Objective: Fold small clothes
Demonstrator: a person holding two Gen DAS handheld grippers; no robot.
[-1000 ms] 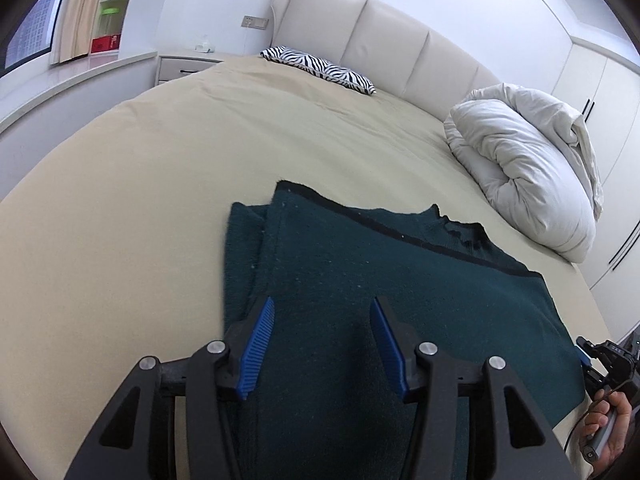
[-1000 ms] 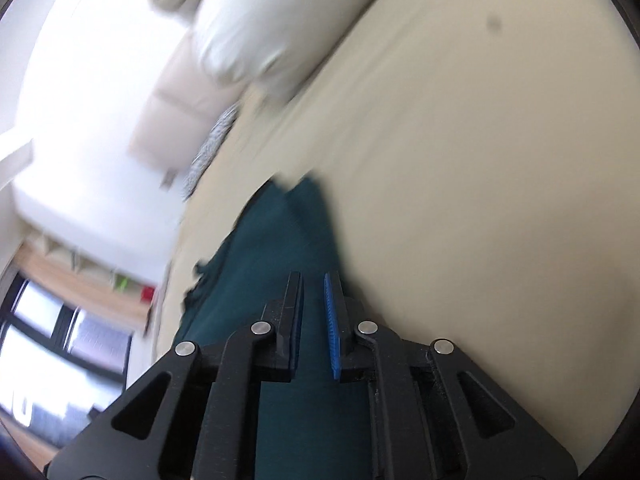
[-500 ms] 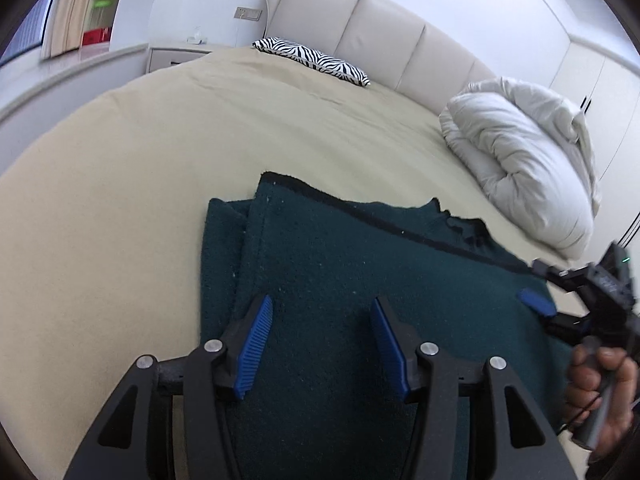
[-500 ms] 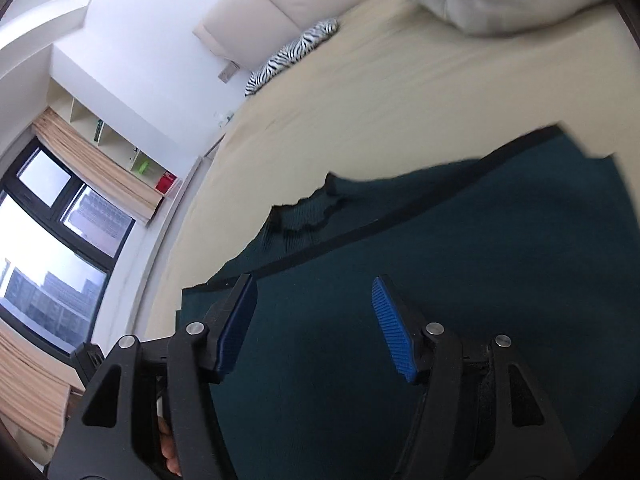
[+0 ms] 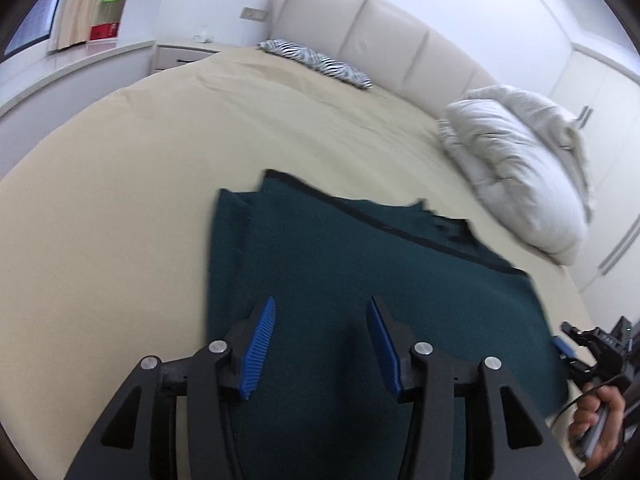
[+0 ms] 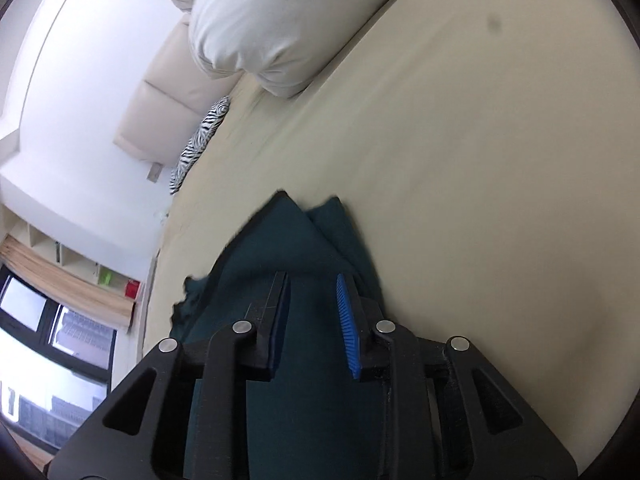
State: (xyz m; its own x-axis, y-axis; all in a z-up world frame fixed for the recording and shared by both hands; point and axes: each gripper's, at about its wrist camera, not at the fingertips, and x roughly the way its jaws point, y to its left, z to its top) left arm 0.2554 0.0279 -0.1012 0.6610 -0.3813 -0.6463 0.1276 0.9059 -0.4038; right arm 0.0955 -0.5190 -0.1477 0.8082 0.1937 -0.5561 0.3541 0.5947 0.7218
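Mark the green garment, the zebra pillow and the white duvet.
green garment (image 5: pixel 352 280), left wrist view, flat middle
zebra pillow (image 5: pixel 316 62), left wrist view, striped top
white duvet (image 5: pixel 516 168), left wrist view, bulging side

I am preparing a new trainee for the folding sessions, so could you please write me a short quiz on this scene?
1. True or false: the dark green garment lies flat on the beige bed.
2. Which item lies against the headboard? A) a zebra-print pillow B) a laptop C) a shoe
3. Fill in: the bundled white duvet sits on the garment's ____ side in the left wrist view.

Key
1. True. The left gripper is over it with nothing pinched between its fingers.
2. A, the zebra-print pillow.
3. Right. The right gripper, its fingers closing, is also over the garment.
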